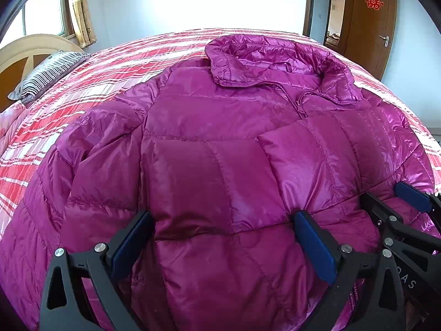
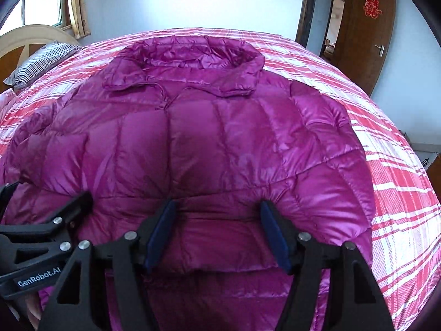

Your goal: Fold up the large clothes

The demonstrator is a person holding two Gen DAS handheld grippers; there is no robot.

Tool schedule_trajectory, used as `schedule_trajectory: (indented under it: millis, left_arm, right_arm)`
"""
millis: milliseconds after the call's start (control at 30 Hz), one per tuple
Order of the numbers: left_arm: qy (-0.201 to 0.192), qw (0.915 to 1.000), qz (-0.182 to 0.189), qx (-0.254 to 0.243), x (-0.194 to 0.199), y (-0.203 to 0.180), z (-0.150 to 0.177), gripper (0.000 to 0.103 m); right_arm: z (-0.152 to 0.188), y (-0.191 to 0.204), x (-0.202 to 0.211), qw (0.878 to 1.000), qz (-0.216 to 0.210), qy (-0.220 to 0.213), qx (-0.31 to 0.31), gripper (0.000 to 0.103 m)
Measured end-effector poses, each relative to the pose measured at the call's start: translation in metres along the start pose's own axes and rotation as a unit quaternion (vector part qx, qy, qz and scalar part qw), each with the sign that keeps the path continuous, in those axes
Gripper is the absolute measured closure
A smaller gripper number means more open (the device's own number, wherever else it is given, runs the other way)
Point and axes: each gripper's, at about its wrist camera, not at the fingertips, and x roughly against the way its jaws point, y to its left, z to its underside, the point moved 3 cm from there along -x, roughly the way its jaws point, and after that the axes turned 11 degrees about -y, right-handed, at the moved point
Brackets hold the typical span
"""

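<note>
Jacket: we see a shiny magenta quilted jacket spread front-up on the bed, collar at the far end and hem toward us; it fills most of both views.
Collar: we find the collar standing rumpled and open at the far end, with the zip line running down from it toward us.
Sleeves: on the left wrist view one sleeve lies folded across the chest.
Left claw: our left gripper has its fingers spread wide, and a broad bulge of jacket near the hem sits between the blue pads; we cannot tell whether they press it.
Right claw: our right gripper is spread somewhat less, with a puffed fold of the hem between its two fingers; the pads touch the fabric on both sides, though the grip is not tight.
Neighbours: each claw shows at the edge of the other's view, just beside it along the hem.
Bed: a red and white checked bedspread lies under the jacket.
Pillow: a striped pillow rests at the far left, by the headboard.
Room: a brown door with a red paper cutout stands at the far right.
</note>
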Motion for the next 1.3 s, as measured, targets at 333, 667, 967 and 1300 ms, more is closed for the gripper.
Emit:
schedule_trajectory:
  millis: [333, 667, 967, 1300]
  left_arm:
    - [0.005, 1.0000, 0.002, 0.001, -0.003, 0.000, 0.000, 0.001]
    - [-0.006, 0.9998, 0.009, -0.016, 0.023, 0.007, -0.006, 0.001]
    - [-0.073, 0.9952, -0.054, -0.039, 0.115, 0.104, -0.001, 0.001]
    - [-0.050, 0.9800, -0.157, 0.111, 0.160, 0.271, 0.069, 0.001]
  right_arm:
    - [0.002, 0.001, -0.001, 1.000, 0.009, -0.002, 0.009, 0.034]
    - [0.003, 0.004, -0.003, 1.000, 0.020, -0.008, 0.020, 0.032]
    - [0.004, 0.003, -0.002, 0.999, 0.021, -0.011, 0.021, 0.032]
    - [0.004, 0.003, 0.000, 0.999, 0.020, -0.014, 0.021, 0.032]
